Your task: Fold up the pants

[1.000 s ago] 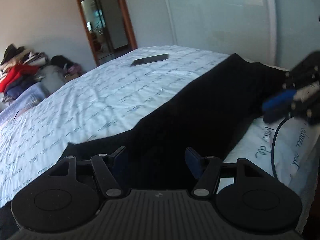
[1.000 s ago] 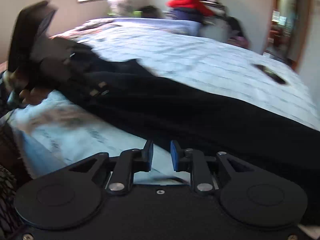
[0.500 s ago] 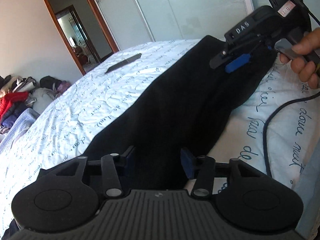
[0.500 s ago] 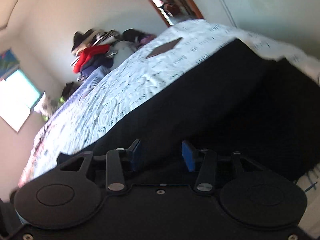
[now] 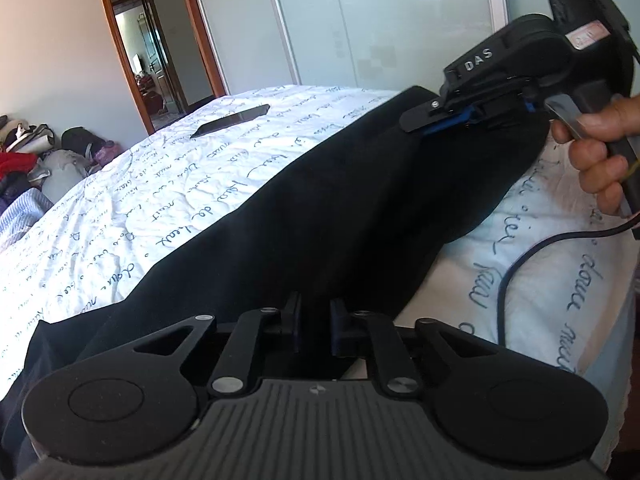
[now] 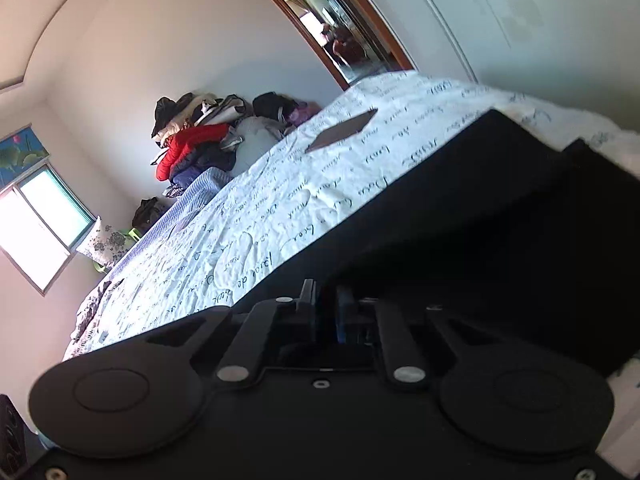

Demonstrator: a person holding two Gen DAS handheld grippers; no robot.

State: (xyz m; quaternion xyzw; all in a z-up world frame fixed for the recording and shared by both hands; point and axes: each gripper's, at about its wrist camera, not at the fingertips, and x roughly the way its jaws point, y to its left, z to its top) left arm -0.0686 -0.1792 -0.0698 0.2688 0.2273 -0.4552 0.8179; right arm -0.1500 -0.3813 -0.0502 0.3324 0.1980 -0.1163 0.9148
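Left wrist view: black pants (image 5: pixel 320 216) lie lengthwise along the bed (image 5: pixel 168 184), running from my left gripper (image 5: pixel 315 322), clamped on the near end, to my right gripper (image 5: pixel 444 122), closing on the far end. Fabric edges and pad contact are lost in black.

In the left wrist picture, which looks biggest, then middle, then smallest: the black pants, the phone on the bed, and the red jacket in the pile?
1. Black pants, by far.
2. Phone.
3. Red jacket, cut off by the picture edge.
The last two lie farther from the camera, so their order is unsure.
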